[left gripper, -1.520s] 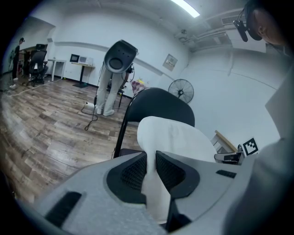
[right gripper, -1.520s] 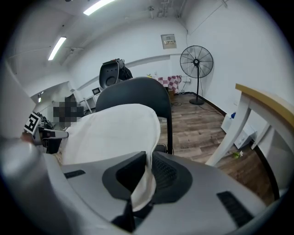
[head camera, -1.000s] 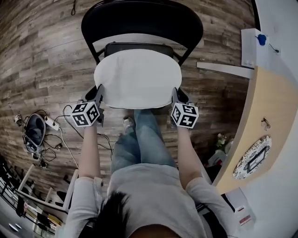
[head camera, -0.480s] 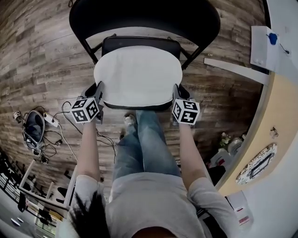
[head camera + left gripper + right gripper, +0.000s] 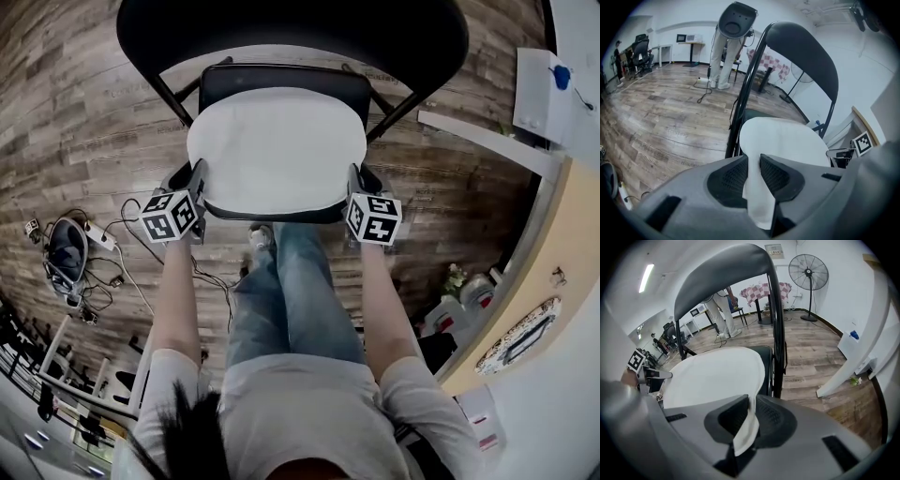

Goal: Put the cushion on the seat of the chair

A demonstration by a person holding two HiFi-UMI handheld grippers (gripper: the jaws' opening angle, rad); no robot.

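The white cushion (image 5: 277, 150) sits level over the chair seat (image 5: 281, 80). The left gripper (image 5: 199, 176) pinches its 9 o'clock edge with jaws opening, and the right gripper (image 5: 354, 180) clamps its 3 o'clock edge, likely so it lands flat and centred.

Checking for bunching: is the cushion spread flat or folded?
Spread flat: the cushion shows one smooth, round white face above the chair seat, no fold visible.
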